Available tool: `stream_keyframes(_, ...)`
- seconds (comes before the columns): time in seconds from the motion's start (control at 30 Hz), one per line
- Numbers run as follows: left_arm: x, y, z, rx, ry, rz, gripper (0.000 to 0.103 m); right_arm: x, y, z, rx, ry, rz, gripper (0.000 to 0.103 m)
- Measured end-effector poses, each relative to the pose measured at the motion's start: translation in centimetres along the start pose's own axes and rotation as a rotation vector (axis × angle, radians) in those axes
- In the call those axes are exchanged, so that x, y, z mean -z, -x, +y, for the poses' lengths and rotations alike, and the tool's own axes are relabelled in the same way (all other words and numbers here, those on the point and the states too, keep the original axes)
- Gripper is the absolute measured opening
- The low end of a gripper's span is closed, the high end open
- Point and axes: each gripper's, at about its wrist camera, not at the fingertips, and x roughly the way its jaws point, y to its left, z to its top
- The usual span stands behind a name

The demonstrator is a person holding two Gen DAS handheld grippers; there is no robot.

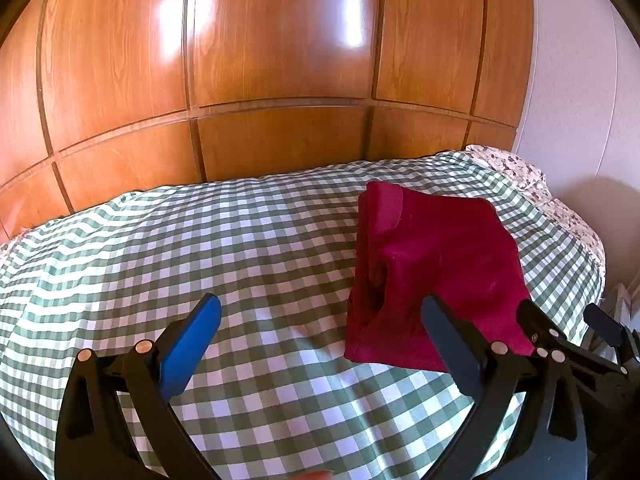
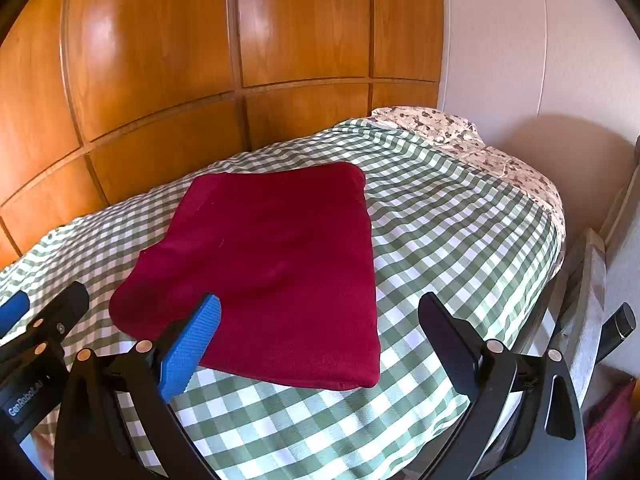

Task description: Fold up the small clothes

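A dark red garment (image 2: 276,264) lies folded flat on the green-and-white checked bedcover (image 2: 448,232). In the left wrist view the same red garment (image 1: 436,264) sits right of centre, with a rolled edge along its left side. My left gripper (image 1: 320,312) is open above the cover, its right finger over the garment's near edge, nothing between the fingers. My right gripper (image 2: 318,312) is open too, its blue left finger (image 2: 192,344) over the garment's near left part, not pressing on it. The left gripper's fingers (image 2: 44,320) show at the left edge of the right wrist view.
Glossy wooden wardrobe panels (image 1: 280,60) run along the bed's far side. A floral pillow (image 2: 436,124) lies at the far right corner by a white wall (image 2: 540,60). The bed's right edge drops off near a grey frame (image 2: 592,280).
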Motion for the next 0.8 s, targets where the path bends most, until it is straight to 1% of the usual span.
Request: stream_keyframes(0.8, -0.25, 0.26, -0.39, 0.004, -0.015, -0.002, 0.1, 0.37, -0.23, -0.05, 0.001, -0.022, 0.011, 0.098)
